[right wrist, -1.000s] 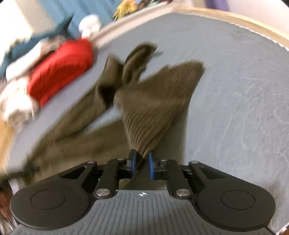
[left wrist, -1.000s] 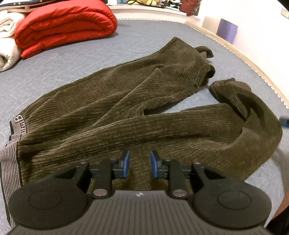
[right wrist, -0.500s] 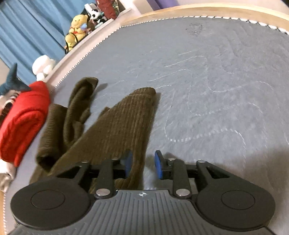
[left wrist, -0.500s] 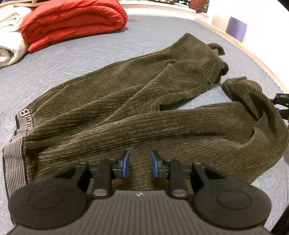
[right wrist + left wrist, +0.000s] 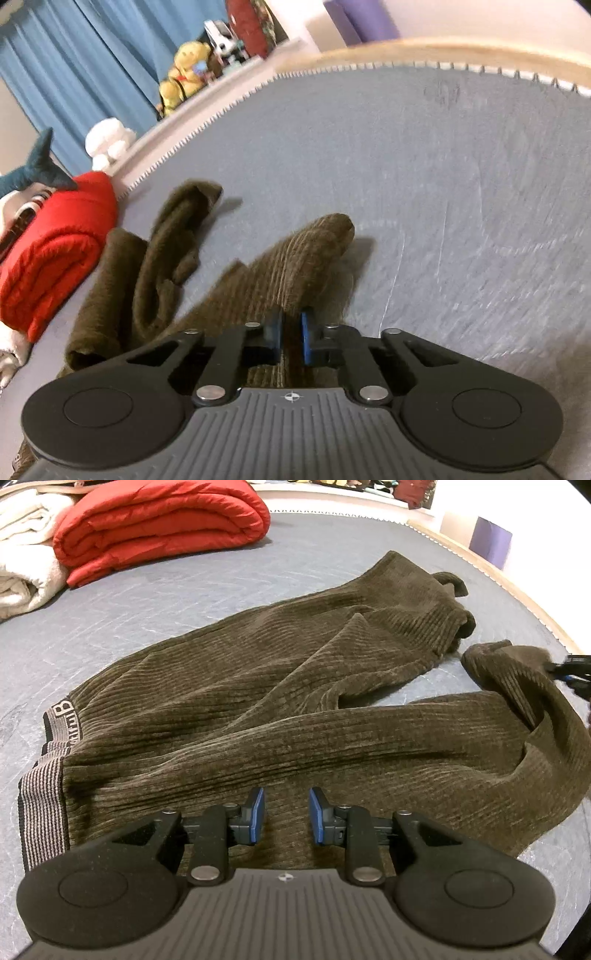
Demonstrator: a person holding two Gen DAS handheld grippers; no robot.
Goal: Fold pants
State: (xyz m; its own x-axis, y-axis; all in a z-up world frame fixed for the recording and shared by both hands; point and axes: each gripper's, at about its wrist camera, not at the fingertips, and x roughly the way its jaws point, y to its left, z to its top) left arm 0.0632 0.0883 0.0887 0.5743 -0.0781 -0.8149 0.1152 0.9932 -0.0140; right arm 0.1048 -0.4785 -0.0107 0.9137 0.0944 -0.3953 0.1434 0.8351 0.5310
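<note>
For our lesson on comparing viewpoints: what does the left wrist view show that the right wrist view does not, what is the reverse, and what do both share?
Only the left wrist view shows the striped waistband, a cream blanket and the open left gripper above the cloth. Only the right wrist view shows blue curtains, soft toys and the right gripper shut on a pant leg. Both show the brown pants, the red quilt and the grey mattress.

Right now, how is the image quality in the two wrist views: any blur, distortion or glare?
Left wrist view: sharp, the pants ribbing crisp; fisheye bends the bed edge; the white wall at top right looks overexposed. Right wrist view: softer, motion-smeared on the grey bed cover and the pant leg; the right gripper body stays sharp, with a shadow beside the cuff.
</note>
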